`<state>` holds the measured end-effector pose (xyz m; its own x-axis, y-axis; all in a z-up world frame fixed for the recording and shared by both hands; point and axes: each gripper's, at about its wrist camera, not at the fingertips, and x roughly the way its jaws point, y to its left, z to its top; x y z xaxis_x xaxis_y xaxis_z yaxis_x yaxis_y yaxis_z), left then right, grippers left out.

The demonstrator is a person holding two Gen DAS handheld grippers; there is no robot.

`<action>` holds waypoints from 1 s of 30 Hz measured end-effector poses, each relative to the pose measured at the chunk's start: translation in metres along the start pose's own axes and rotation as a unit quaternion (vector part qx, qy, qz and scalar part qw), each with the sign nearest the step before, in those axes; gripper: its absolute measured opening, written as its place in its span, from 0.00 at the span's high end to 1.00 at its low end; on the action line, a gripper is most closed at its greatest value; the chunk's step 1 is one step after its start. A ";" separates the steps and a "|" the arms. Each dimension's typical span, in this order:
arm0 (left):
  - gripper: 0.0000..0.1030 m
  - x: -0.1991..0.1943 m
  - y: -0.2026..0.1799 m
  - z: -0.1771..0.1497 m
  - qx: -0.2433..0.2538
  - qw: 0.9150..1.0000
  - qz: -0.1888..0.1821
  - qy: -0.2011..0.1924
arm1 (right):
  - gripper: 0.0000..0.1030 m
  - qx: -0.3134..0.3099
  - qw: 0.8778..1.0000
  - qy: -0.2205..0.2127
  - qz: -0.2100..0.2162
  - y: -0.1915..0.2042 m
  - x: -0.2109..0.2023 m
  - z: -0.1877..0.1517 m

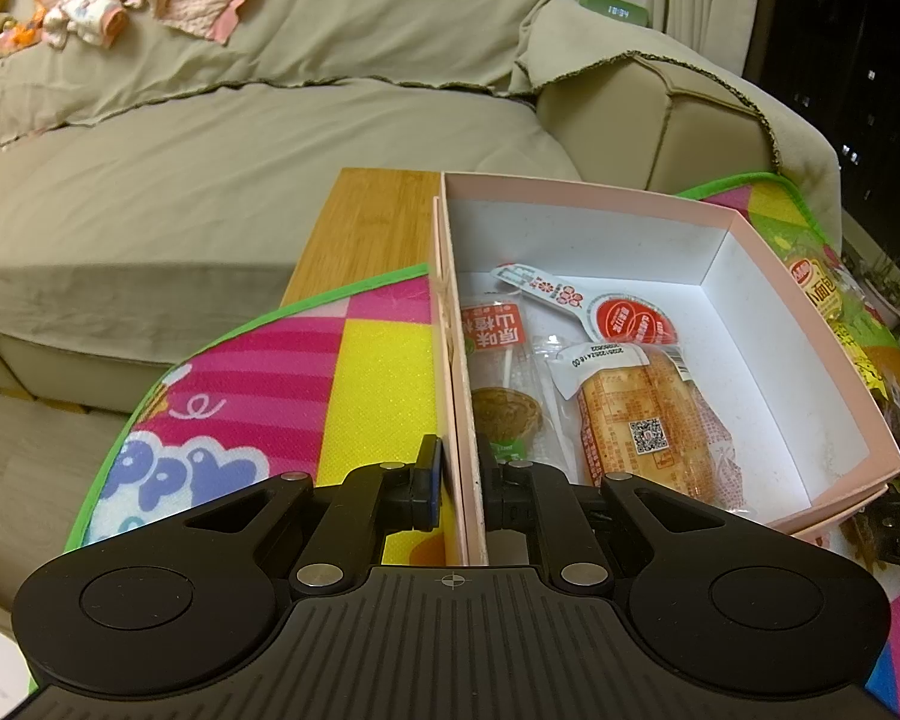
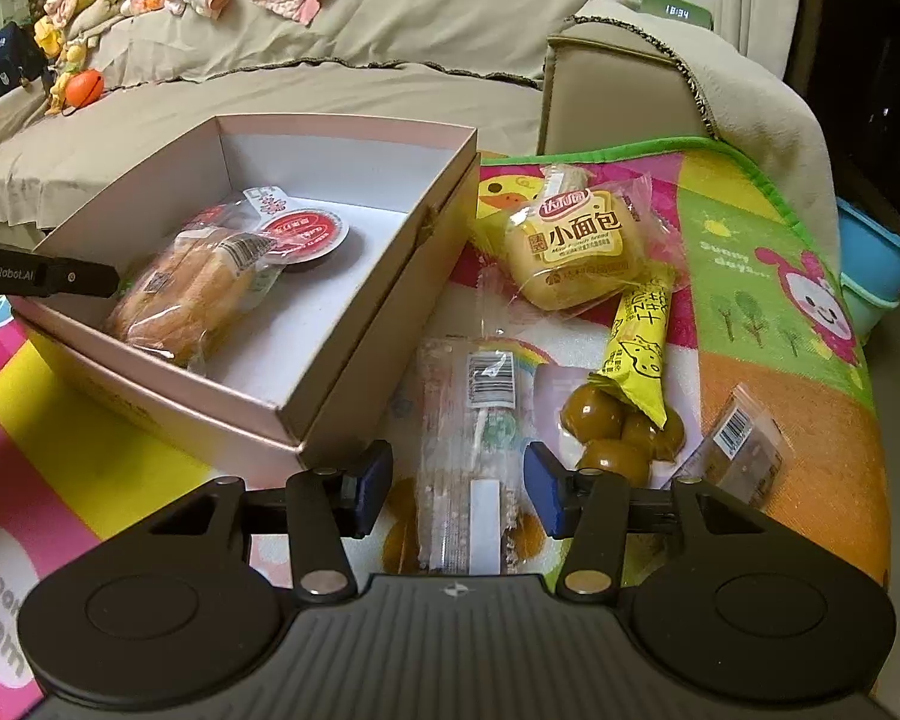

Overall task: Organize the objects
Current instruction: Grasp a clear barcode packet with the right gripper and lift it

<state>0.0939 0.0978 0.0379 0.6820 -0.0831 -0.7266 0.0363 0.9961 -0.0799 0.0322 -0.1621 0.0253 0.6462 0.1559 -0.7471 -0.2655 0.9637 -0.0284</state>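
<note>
Inside, one pink box (image 2: 306,372), three snacks, five outside.

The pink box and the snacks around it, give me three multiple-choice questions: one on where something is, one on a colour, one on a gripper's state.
1. Where is the yellow mini bread packet?
A. Inside the pink box
B. On the play mat, outside the box
C. On the sofa

2. What colour are the inner walls of the pink box?
A. White
B. Black
C. Green

3. What is the left gripper doing?
A. Open above the mat
B. Shut on a lollipop
C. Shut on the box's wall

Answers:
1 B: it lies on the play mat beside the box.
2 A: the inside shows white.
3 C: its pads press the wall from both sides.
</note>
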 end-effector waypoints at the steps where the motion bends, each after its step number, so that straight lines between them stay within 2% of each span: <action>1: 0.89 0.000 0.000 0.000 0.000 1.000 0.000 0.000 | 0.56 0.002 1.000 0.003 0.003 -0.001 0.000 0.000; 2: 0.89 0.000 0.001 0.000 0.000 1.000 0.000 0.000 | 0.64 0.002 1.000 0.005 0.007 -0.001 -0.002 0.000; 10: 0.88 0.001 0.000 -0.001 -0.002 1.000 -0.002 -0.001 | 0.66 -0.001 0.999 0.030 0.031 -0.008 -0.034 -0.016; 14: 0.88 0.002 0.000 -0.001 -0.002 1.000 -0.002 -0.001 | 0.66 0.004 0.999 0.025 0.037 -0.010 -0.065 -0.020; 18: 0.88 0.002 0.000 0.000 -0.003 1.000 -0.003 0.000 | 0.66 0.003 0.999 -0.006 0.041 -0.010 -0.103 -0.009; 24: 0.88 0.002 0.001 -0.001 0.001 1.000 -0.002 0.000 | 0.66 -0.002 0.996 -0.062 0.065 -0.006 -0.147 0.031; 30: 0.88 0.002 0.002 0.000 0.001 1.000 -0.003 0.000 | 0.66 -0.001 0.986 -0.146 0.085 0.010 -0.171 0.078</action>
<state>0.0951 0.0998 0.0367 0.6812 -0.0888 -0.7267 0.0416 0.9957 -0.0827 -0.0254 -0.1619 0.2044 0.7709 0.3706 -0.5181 -0.3880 0.9182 0.0795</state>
